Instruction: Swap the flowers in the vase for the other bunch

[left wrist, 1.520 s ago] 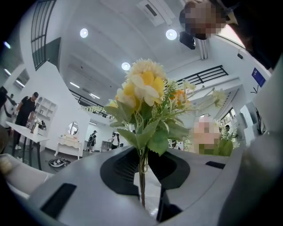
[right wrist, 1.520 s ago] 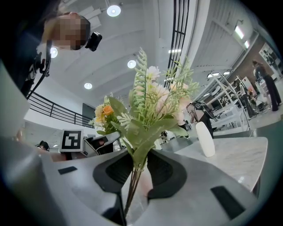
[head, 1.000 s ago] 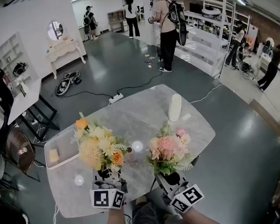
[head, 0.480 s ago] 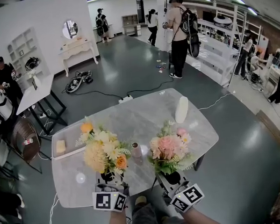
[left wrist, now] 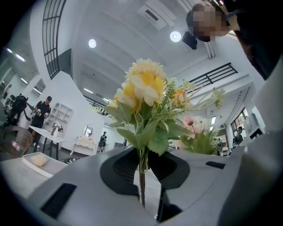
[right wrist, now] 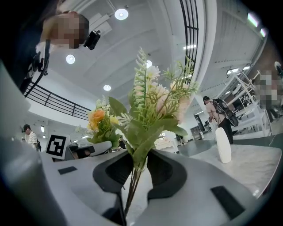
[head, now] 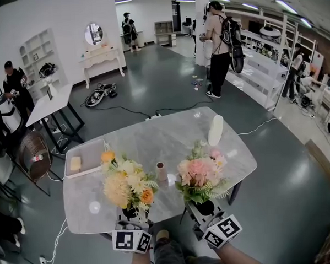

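Left tongs (head: pixel 129 213) clamp yellow bunch (head: pixel 126 183), right tongs (head: pixel 205 208) pink bunch (head: pixel 199 174); marble table (head: pixel 154 143), grey floor (head: pixel 151 85).

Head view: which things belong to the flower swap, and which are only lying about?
Job: yellow bunch in left tool, pink bunch in right tool, small pinkish vase.
Lying about: tray with yellow block, tall white container.

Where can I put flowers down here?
The table is bare midway between the tray and the white bottle, and at its near left corner. It's crowded around the small vase, between the yellow bunch and the pink bunch.
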Available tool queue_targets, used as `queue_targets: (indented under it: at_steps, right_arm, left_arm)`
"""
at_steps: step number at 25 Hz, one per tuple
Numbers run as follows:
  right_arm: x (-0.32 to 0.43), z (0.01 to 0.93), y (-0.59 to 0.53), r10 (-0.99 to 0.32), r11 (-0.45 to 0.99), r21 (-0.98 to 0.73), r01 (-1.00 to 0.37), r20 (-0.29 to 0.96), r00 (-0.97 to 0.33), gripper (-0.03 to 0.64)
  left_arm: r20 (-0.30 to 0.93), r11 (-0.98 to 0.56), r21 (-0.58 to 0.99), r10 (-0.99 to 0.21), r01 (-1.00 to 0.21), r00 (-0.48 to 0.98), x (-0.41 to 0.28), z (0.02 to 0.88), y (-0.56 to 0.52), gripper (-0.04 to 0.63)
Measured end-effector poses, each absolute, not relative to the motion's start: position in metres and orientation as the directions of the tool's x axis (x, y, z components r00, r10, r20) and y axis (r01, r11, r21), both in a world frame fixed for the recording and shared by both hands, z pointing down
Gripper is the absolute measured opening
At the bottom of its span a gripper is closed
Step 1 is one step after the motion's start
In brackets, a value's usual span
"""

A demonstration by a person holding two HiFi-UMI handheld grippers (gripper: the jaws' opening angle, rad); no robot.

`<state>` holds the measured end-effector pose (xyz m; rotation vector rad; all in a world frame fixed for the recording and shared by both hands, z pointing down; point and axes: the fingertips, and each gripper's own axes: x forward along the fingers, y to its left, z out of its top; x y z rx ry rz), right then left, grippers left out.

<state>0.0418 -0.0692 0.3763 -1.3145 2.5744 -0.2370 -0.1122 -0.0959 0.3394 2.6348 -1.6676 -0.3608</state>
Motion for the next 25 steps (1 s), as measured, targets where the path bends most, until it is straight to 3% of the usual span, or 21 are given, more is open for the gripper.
queue_targets:
  at_steps: [25]
  right_arm:
    - [0.036,0.374,-0.086,-0.777,0.629,-0.232,-0.742,-0.16,-0.609,0.098]
  left_arm:
    - [-0.153,-0.41,0.151,-0.909,-0.9,0.388,-0.12,0.362,-0.082,0.075]
